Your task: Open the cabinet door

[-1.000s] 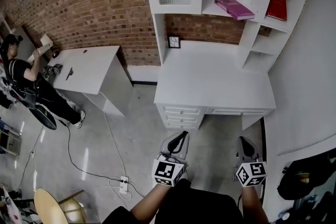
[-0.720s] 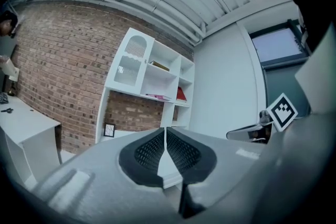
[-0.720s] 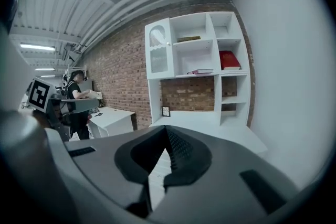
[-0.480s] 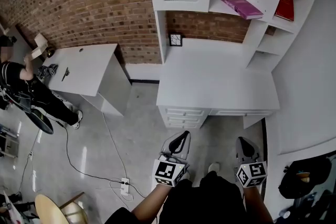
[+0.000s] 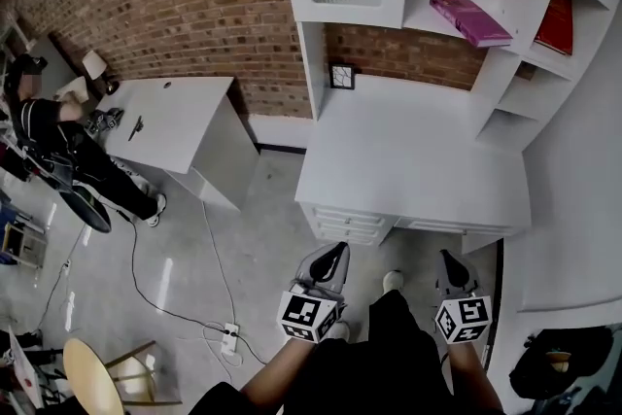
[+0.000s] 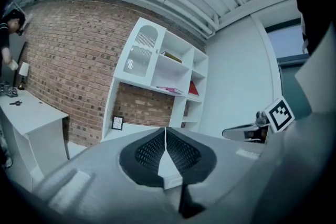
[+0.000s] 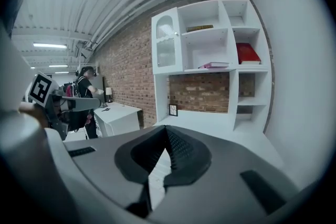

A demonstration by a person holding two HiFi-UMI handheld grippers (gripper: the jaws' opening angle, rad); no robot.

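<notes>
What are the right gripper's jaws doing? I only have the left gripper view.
Observer: The right gripper is shut, with nothing between its jaws, per the right gripper view.
Operator: At the desk yet?
Observer: No. The head view shows bare floor between the left gripper and the drawers of the desk.
Operator: Any handle on the door?
Observer: The right gripper view shows what looks like a small knob near the right edge of the cabinet door.
</notes>
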